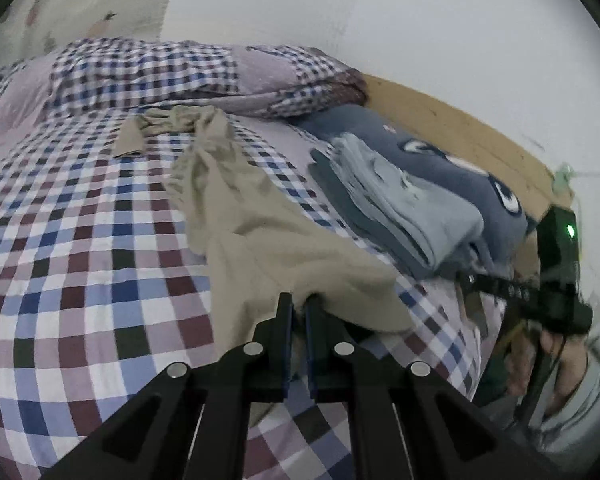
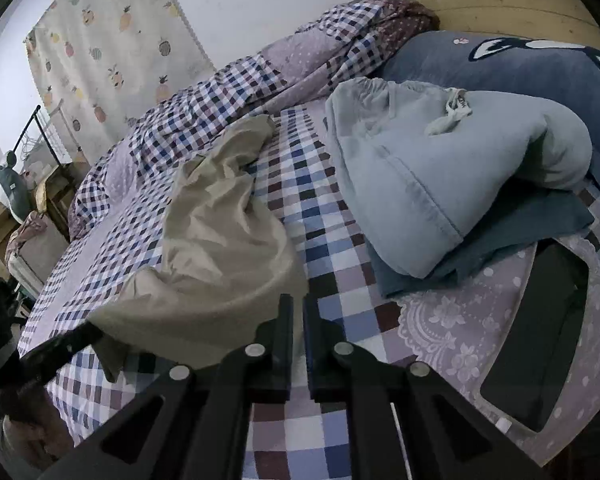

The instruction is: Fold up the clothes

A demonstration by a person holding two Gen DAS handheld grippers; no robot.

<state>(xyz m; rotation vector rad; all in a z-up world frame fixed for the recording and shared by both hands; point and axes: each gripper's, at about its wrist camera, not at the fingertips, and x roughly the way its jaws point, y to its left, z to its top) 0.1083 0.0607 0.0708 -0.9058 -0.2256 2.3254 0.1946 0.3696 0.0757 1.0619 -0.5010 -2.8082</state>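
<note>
Gripping the near edge of a beige garment point(image 1: 260, 216) at two points, the left gripper point(image 1: 299, 300) and the right gripper point(image 2: 298, 300) each have their jaws drawn nearly together with cloth pinched between the fingers, one near each end of that edge; in the right wrist view the left tool's black finger reaches into the garment's left corner, and in the left wrist view the right tool sits off to the right, just past the garment. The beige garment itself lies crumpled and strung out along the checked bedsheet point(image 1: 80, 240), its far end bunched up near the rumpled checked quilt point(image 1: 148, 76), its near end lifted slightly off the sheet by the two grips. Beside it, against a blue pillow point(image 2: 520, 68), a light blue folded garment point(image 2: 420, 168) rests on top of a darker blue folded piece point(image 2: 500, 248), which reads as a stack already set aside. By my judgement the step in hand is spreading the beige piece out, since it is too wrinkled to crease cleanly. What follows calls for both grips holding firm while the cloth is drawn taut and laid flat on the open sheet, away from the stack.
</note>
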